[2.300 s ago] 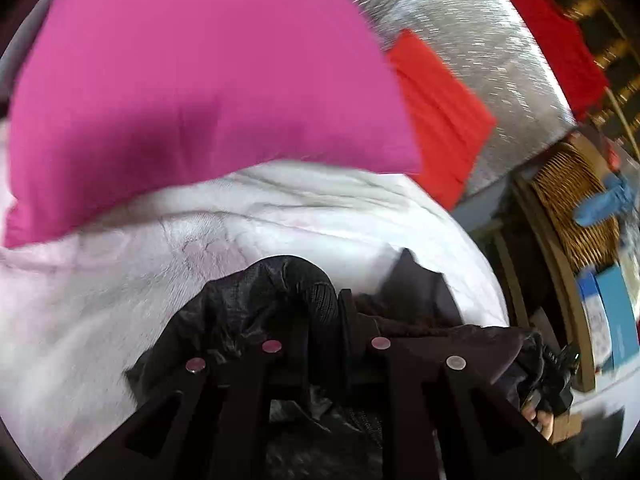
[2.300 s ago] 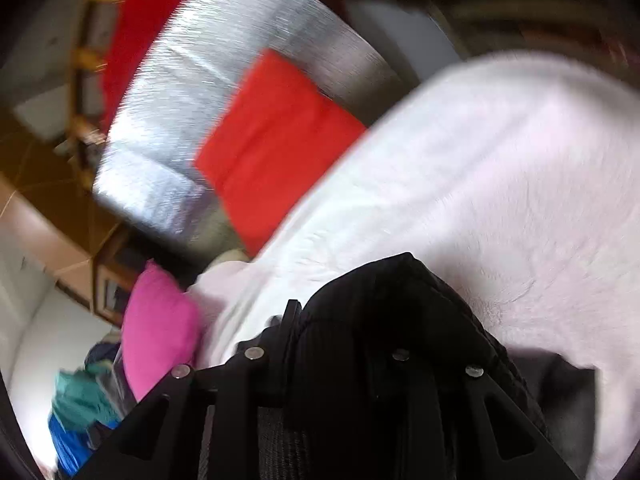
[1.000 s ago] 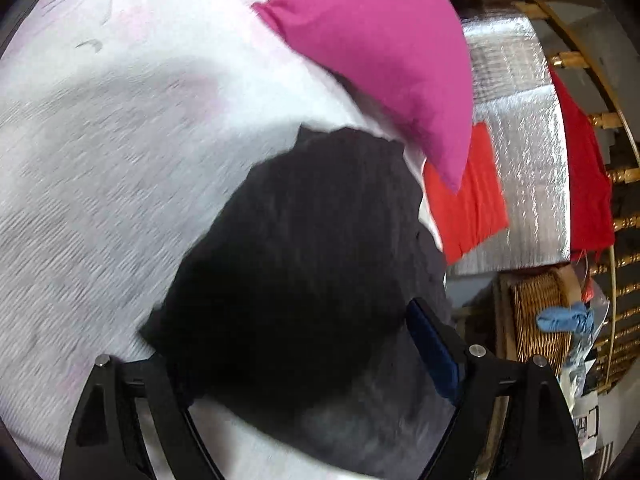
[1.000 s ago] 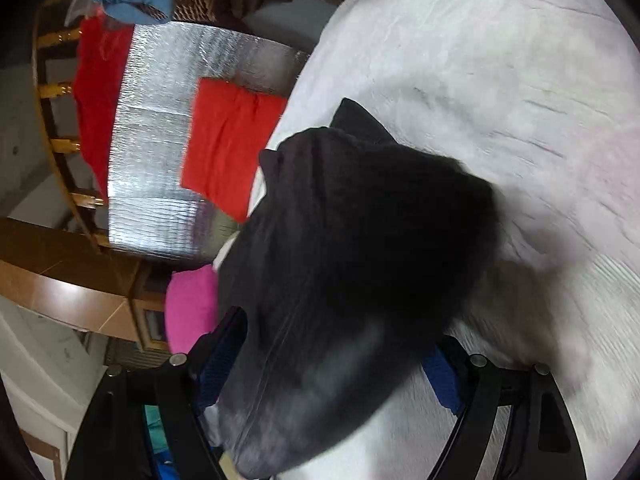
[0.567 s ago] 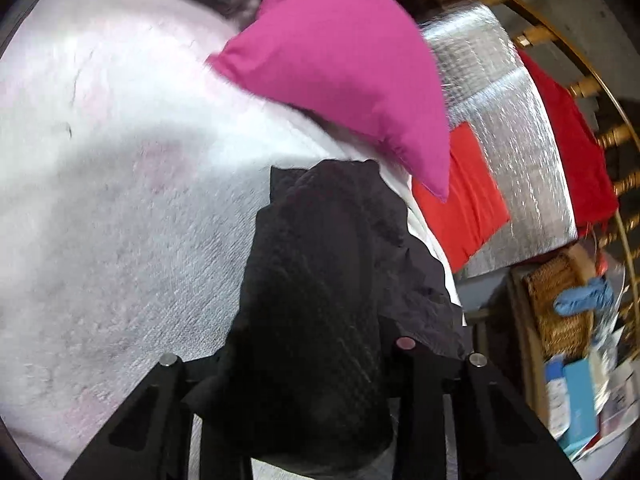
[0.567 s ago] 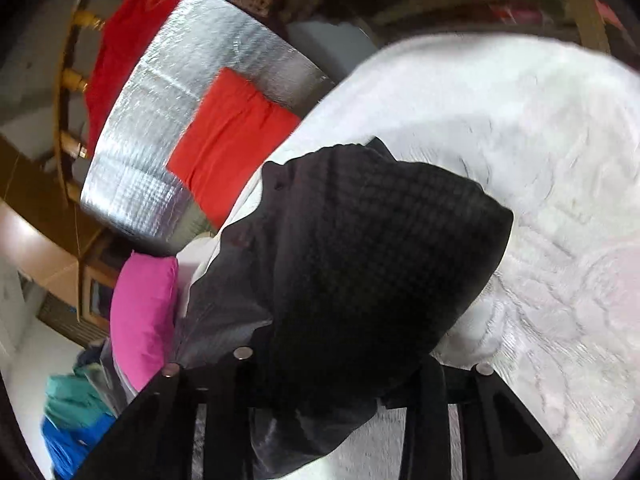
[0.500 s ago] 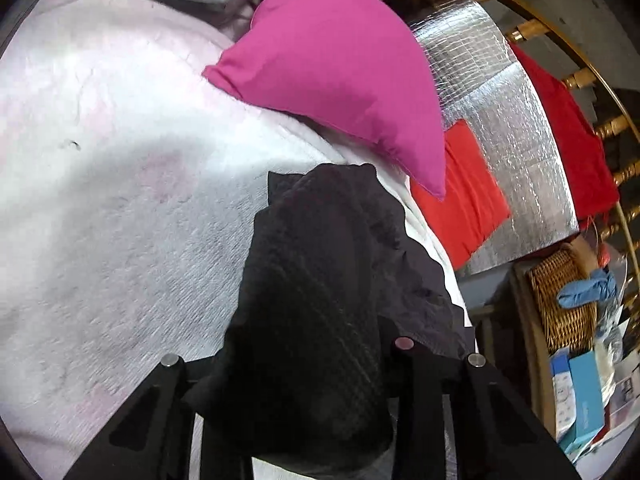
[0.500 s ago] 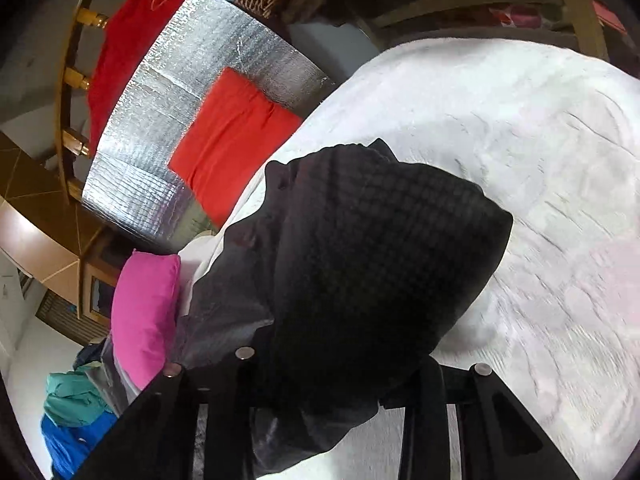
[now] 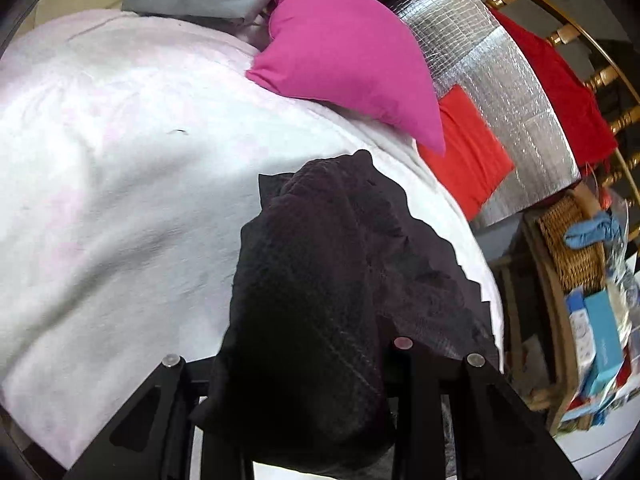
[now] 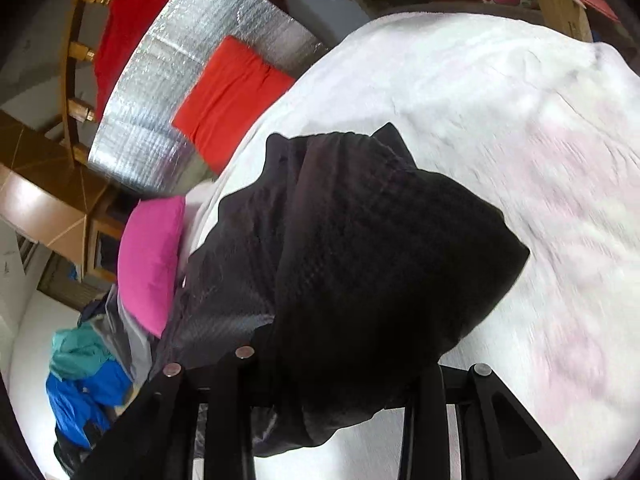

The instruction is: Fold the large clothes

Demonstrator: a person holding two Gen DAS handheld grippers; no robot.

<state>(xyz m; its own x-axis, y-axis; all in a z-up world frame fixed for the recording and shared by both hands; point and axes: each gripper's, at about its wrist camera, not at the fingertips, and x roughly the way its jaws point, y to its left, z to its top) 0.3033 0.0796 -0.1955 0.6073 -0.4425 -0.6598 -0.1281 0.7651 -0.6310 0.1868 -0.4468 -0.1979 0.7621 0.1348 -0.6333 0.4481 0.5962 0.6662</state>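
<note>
With the crumpled black textured garment (image 9: 320, 280) bunched over the white fleecy bed cover (image 9: 120, 200), the left gripper (image 9: 304, 380) and the right gripper (image 10: 332, 384) each pinch a thick wad of it. The danger: the fabric hangs doubled and uneven, so any lift could drag hidden layers askew, or sweep it against the magenta pillow (image 9: 344, 60) nearby.

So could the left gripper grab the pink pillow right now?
Probably not yet. The left gripper is already clamped on the black garment, which fills its jaws. The pink pillow lies farther up the white blanket, with nothing else between.
</note>
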